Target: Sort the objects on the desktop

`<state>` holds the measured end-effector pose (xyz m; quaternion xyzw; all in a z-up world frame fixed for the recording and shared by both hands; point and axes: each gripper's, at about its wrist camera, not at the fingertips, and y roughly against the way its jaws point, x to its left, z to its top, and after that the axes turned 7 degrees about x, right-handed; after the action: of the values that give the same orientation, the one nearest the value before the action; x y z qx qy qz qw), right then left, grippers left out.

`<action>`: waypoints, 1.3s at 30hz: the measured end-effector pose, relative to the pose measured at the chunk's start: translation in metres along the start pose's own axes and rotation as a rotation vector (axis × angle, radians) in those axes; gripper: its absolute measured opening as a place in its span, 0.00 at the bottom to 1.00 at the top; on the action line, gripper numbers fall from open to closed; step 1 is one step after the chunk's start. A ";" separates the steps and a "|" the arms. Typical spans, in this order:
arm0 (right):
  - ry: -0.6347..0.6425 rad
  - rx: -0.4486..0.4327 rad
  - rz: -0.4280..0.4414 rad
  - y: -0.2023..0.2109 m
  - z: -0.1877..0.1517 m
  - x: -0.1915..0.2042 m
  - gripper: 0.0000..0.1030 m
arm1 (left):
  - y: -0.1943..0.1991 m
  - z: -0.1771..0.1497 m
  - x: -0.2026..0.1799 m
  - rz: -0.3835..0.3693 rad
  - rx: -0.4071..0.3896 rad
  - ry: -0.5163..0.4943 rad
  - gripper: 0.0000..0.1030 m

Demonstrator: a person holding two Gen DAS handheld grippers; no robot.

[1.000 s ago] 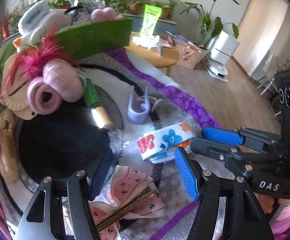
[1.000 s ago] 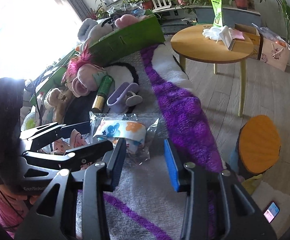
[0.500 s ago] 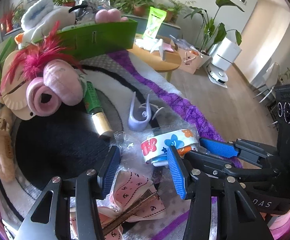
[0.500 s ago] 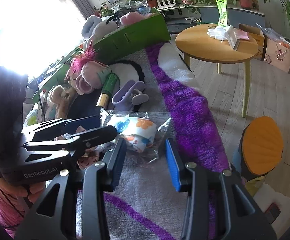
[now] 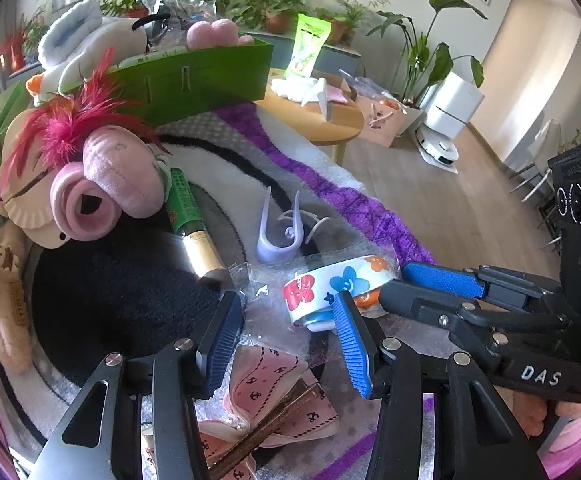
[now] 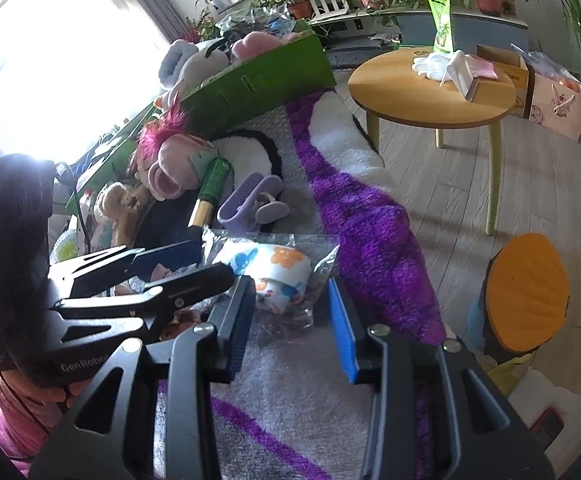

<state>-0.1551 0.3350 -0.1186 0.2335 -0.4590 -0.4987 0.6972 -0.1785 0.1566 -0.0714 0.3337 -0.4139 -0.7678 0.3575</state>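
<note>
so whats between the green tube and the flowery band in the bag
In the left wrist view, only crinkled clear bag plastic on rug separates the green tube from the flowery band.

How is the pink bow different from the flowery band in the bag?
The bow is pink with tiny dark anchors; the band is white with big red, blue and orange flowers. The bow lies bare on the rug, while the band sits inside a clear plastic bag. The bow is folded flat on a brownish clip; the band curls into a ring. Both lie on the rug near the grippers.
</note>
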 end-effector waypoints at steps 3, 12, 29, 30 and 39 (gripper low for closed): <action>-0.006 0.007 -0.006 -0.005 0.003 0.000 0.35 | -0.002 0.001 -0.002 0.013 -0.002 -0.008 0.47; 0.012 -0.004 0.010 -0.003 -0.003 0.007 0.26 | 0.000 -0.001 -0.004 0.008 -0.014 -0.029 0.46; -0.021 -0.106 0.112 0.019 -0.013 0.021 0.26 | 0.042 -0.002 -0.014 0.057 -0.106 -0.077 0.46; -0.018 -0.112 0.118 0.020 -0.012 0.023 0.26 | 0.045 -0.001 -0.015 0.059 -0.113 -0.078 0.46; 0.042 -0.160 0.154 0.034 0.001 0.045 0.26 | 0.076 -0.001 -0.006 0.089 -0.189 -0.062 0.46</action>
<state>-0.1362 0.3079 -0.0733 0.1514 -0.4194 -0.4737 0.7595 -0.1540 0.1309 -0.0037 0.2559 -0.3648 -0.7968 0.4081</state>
